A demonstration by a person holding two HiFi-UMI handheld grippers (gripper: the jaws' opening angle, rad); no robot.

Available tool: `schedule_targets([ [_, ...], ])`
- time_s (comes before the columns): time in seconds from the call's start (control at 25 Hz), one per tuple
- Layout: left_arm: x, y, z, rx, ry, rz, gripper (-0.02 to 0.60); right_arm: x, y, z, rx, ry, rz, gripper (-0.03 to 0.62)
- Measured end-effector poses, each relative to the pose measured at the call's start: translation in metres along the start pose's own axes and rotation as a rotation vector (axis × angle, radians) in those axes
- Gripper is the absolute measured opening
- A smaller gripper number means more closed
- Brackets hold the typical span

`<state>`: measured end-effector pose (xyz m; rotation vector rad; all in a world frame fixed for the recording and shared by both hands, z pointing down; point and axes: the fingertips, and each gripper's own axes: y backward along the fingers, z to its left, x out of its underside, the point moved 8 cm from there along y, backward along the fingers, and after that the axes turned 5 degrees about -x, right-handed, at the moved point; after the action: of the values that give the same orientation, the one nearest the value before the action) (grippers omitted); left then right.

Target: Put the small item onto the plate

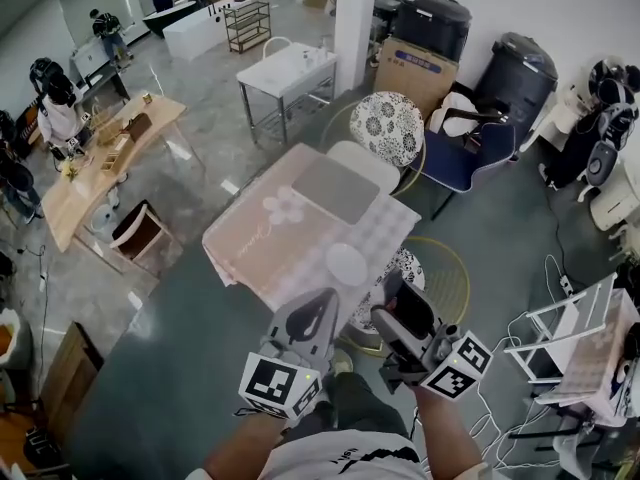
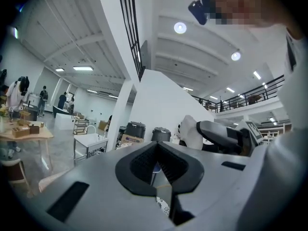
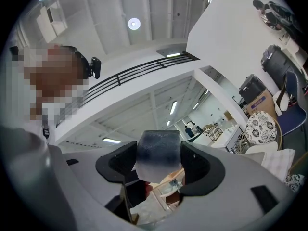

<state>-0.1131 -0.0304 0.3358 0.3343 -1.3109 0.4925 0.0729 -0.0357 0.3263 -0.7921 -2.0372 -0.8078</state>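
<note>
Small item first: it is a dark, squarish block wedged in my right gripper, up in the air and not on the plate.

Biggest thing in front of me is the table with its pale pink cloth, standing cornerwise to me. A flat grey mat lies on its far half, and the white plate sits on the near half, bare as far as I can see. It looks handy there, since it is the part of the table nearest to me.

I hold both tools low in front of my body, at the near edge of the table and short of the plate. Each gripper camera looks up at ceiling lights and a balcony rail, so the tools are tilted well upward. I judge this a carrying pose that keeps the block clear of the cloth until I reach over.

My right jaws stand apart by just the width of the block, one pad pressed on each side of it, its top poking above them.

My left gripper is beside the right one with its jaws closed together and nothing between them. I take it to be spare for this job.
</note>
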Motion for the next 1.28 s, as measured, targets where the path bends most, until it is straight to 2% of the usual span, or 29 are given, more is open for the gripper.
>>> schedule_targets([
  [0.2, 0.019, -0.037, 0.027, -0.014, 0.004, 0.032, 0.006, 0.016, -0.018, -0.044, 0.027, -0.006, 0.044, 0.272],
  [0.44, 0.042, -0.088, 0.061, -0.064, 0.017, 0.074, 0.006, 0.031, -0.041, -0.110, 0.045, 0.005, 0.138, 0.273],
  [0.68, 0.072, -0.128, 0.077, -0.099, 0.042, 0.119, 0.006, 0.053, -0.042, -0.172, 0.076, -0.043, 0.213, 0.272],
  [0.96, 0.137, -0.160, 0.100, -0.074, 0.053, 0.162, 0.006, 0.112, -0.034, -0.241, 0.166, -0.035, 0.288, 0.273],
  [1.28, 0.211, -0.176, 0.114, -0.033, 0.070, 0.211, 0.006, 0.186, -0.012, -0.290, 0.247, -0.001, 0.406, 0.273],
])
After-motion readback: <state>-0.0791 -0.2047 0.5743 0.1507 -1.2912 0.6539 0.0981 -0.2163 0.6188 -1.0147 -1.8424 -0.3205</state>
